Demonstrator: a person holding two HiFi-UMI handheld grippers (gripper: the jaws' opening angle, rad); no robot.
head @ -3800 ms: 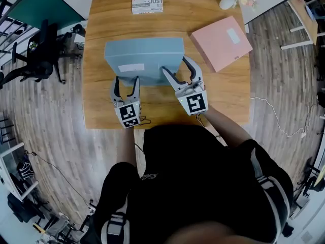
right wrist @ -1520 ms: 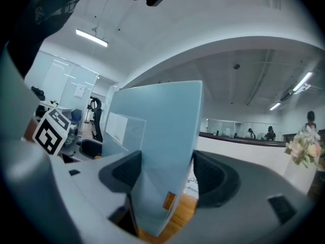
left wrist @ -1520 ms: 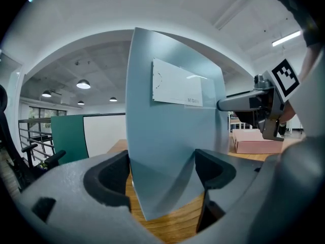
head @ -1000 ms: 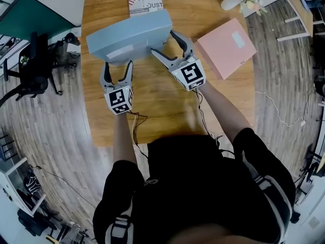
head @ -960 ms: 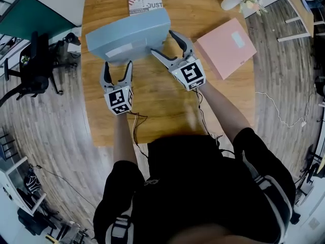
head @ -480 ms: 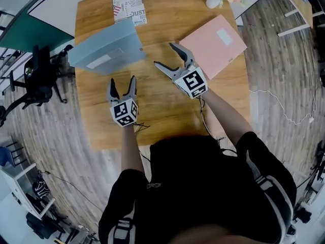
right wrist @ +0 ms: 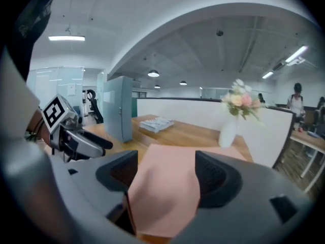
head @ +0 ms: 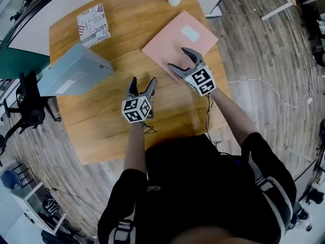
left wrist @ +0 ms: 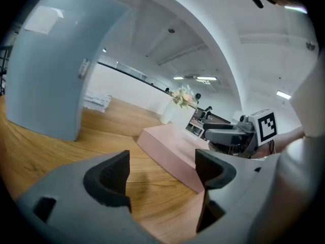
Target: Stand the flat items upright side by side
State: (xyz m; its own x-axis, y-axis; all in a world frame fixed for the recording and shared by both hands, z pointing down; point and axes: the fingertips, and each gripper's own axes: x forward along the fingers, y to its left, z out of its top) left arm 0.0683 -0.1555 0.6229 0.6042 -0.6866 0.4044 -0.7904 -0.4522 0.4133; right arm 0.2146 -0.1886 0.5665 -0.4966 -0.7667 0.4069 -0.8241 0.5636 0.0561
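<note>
Both tongs stand spread and empty: left tongs (head: pixel 142 84) over bare tabletop (head: pixel 101 121) near its middle, right tongs (head: pixel 177 59) over the flat pink box (head: pixel 175 34) by the far right corner. Blue box (head: pixel 71 75) stands upright at the left edge.

This is an open-plan office. A black swivel chair (head: pixel 28 105) stands at the left edge of the head view, beside a wooden table (head: pixel 101 116). The right gripper view shows strip lights (right wrist: pixel 66 37) on a white ceiling, glass partitions (right wrist: pixel 51 85) at left and more desks (right wrist: pixel 304 136) at far right.
</note>
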